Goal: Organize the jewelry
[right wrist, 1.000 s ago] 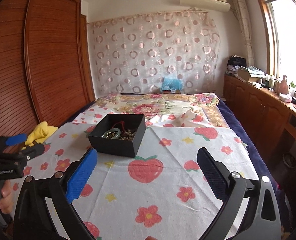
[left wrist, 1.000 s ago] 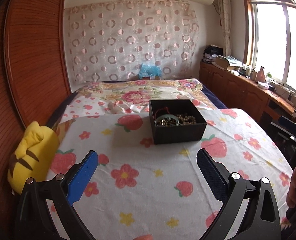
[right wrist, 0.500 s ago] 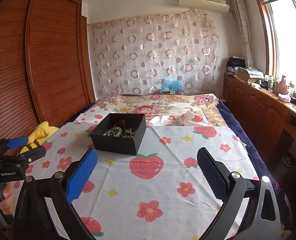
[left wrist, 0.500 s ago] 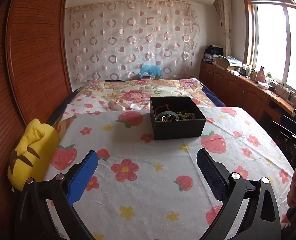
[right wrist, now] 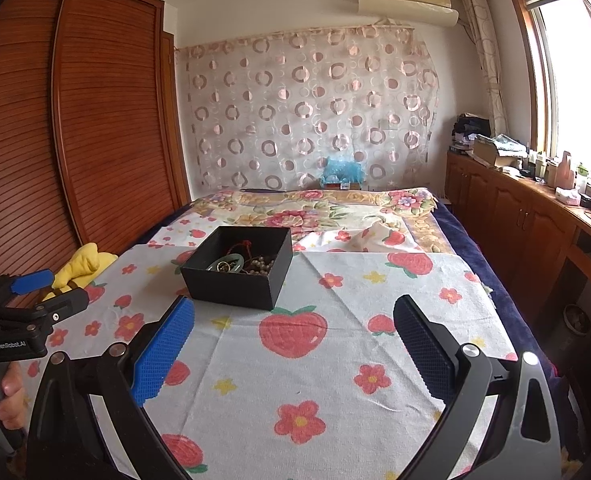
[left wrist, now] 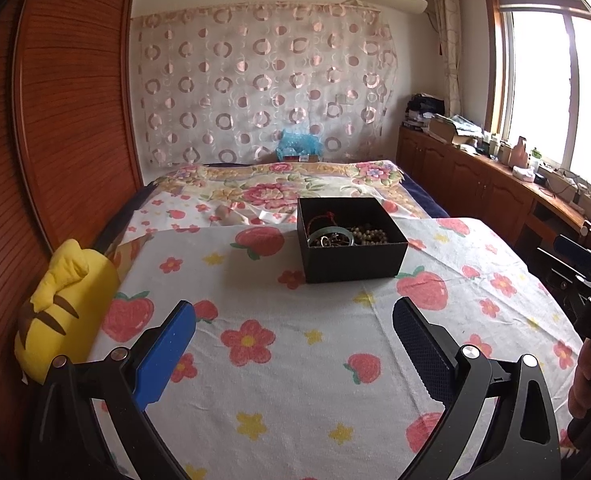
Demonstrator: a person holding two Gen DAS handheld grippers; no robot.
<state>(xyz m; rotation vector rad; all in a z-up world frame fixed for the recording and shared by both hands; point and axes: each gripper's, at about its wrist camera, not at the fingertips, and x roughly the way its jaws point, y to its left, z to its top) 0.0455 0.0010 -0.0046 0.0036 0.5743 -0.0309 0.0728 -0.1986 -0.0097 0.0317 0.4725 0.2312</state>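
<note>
Two hand-held grippers, both spread wide, empty. Bed with strawberry-and-flower print cloth [left wrist: 279, 364] carries black rectangular cardboard box [left wrist: 351, 258], open-topped. Box ahead of left hand-held gripper [left wrist: 293, 346], slightly right; ahead-left of right hand-held gripper [right wrist: 293, 342], which looks nearer. Inside box: pale green bangle [left wrist: 330, 237], brown bead string [left wrist: 371, 235], tangled.

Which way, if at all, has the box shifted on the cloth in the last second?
No. The box stays put: its front right corner still sits beside the same strawberry print; only the camera shifted.
</note>
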